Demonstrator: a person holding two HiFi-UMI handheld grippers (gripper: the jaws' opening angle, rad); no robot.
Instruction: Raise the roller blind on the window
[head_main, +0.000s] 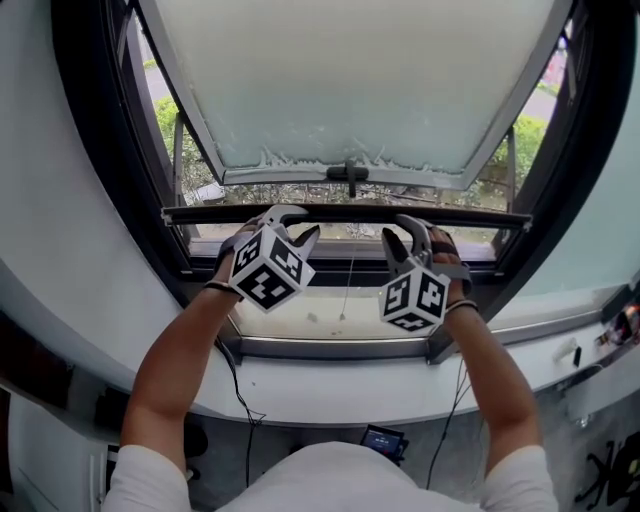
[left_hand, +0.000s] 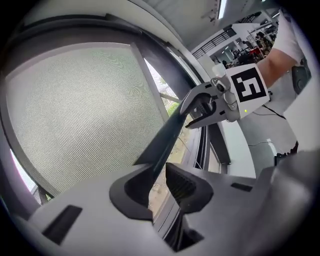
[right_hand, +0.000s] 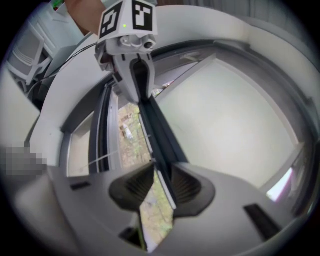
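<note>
Both grippers meet the roller blind's bottom bar (head_main: 345, 214), which runs level and parallel to the far edge of the bench (head_main: 330, 395), low in the window frame (head_main: 110, 200).

(a) Head view. I see the left gripper (head_main: 292, 225) toward the bar's left half and the right gripper (head_main: 400, 232) toward its right half, near each other on either side of the middle. Beyond the bar an outward-tilted frosted pane (head_main: 350, 80) stands open.

(b) Left gripper view. The left gripper (left_hand: 157, 175) has its fingers (left_hand: 131, 192) spread, with the bar (left_hand: 165, 137) passing between them. The bar lies against one finger, and daylight shows between it and the other. The blind's mesh (left_hand: 80, 110) fills the frame above the bar.

(c) Right gripper view. The right gripper (right_hand: 161, 175) likewise straddles the bar (right_hand: 160, 135), its fingers (right_hand: 185, 187) apart and a gap open on one side. The blind (right_hand: 230, 125) appears as a pale sheet beside the bar.
</note>
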